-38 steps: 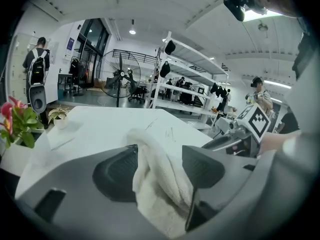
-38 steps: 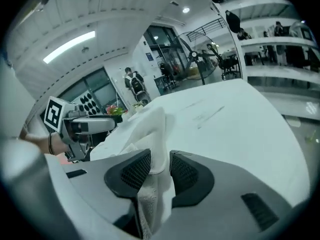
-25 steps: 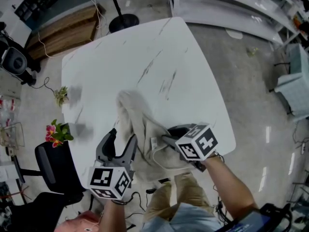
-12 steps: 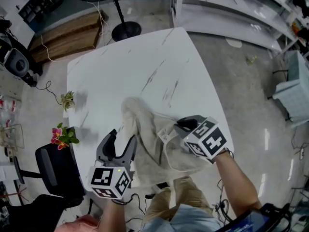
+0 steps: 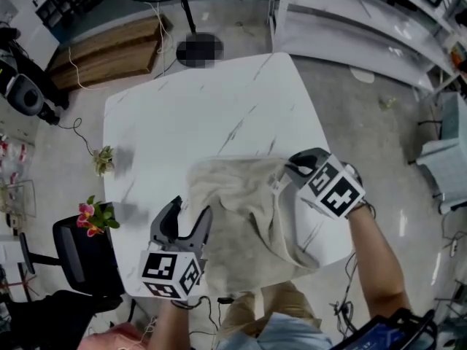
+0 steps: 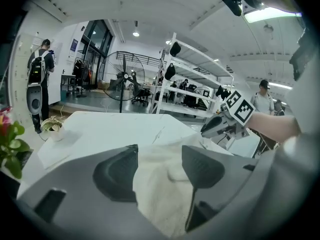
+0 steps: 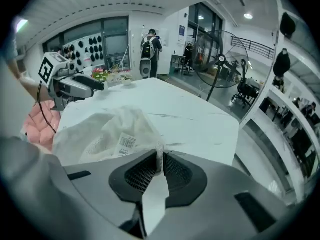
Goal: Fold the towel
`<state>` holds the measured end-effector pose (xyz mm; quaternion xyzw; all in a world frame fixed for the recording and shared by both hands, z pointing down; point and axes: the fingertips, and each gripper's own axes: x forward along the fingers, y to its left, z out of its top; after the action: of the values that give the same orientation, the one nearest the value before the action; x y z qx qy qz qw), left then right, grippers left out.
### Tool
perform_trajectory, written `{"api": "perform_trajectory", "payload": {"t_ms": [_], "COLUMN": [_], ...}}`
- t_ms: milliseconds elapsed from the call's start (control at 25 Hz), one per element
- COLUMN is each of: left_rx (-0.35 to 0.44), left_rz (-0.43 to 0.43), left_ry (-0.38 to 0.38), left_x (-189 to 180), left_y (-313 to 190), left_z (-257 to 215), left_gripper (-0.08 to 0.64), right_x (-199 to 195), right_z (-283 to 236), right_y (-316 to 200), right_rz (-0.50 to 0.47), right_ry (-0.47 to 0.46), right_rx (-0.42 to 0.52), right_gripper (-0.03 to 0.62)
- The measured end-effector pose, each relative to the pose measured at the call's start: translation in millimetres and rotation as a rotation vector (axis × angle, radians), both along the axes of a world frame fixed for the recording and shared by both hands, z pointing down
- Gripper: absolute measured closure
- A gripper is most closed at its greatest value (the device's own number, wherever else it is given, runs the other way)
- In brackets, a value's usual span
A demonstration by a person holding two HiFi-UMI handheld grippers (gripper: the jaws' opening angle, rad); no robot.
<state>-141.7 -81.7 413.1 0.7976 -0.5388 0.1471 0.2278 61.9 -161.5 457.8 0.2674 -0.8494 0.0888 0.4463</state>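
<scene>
On the table (image 5: pixel 182 115), right gripper (image 7: pixel 160 160) fingers (image 7: pixel 142 174) pinch the barcode-tagged towel (image 7: pixel 105 129); left gripper (image 6: pixel 160 151) fingers (image 6: pixel 115 171) gape.

Right hand-held gripper (image 5: pixel 290 172), jaws now tight on the towel (image 5: pixel 244 221) edge, farther across the table (image 5: pixel 182 122); towel wider.

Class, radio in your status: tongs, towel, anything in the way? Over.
Left tongs open by cream terry towel. Right tongs shut on its edge, raised. Towel rumpled on white marble-look table. Small green plant apart, at left edge.
</scene>
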Motion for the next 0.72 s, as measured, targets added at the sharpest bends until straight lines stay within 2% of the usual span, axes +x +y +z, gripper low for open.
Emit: {"api": "perform_trajectory", "payload": {"t_ms": [160, 320, 560, 720], "left_rx": [-0.015, -0.032, -0.071, -0.092], "left_rz": [-0.004, -0.009, 0.017, 0.024], "left_ry": [-0.024, -0.053, -0.097, -0.105], "left_x": [-0.2, -10.0, -18.7, -23.4], "left_y": [-25.0, -52.3, -79.5, -91.5], "left_z": [12.6, 27.8, 51.0, 63.6], "left_gripper": [0.282, 0.281, 0.281, 0.285], "right_x": [6.6, 7.1, 6.8, 8.2], "right_z": [11.1, 25.7, 50.5, 54.9], "right_y": [-31.9, -53.4, -63.8, -65.8], "right_rz": [-0.1, -0.153, -0.198, -0.172], "right_ry": [0.032, 0.011, -0.032, -0.081], "right_rx": [0.072, 0.098, 0.069, 0.028], "right_gripper": [0.535, 0.529, 0.51, 0.474]}}
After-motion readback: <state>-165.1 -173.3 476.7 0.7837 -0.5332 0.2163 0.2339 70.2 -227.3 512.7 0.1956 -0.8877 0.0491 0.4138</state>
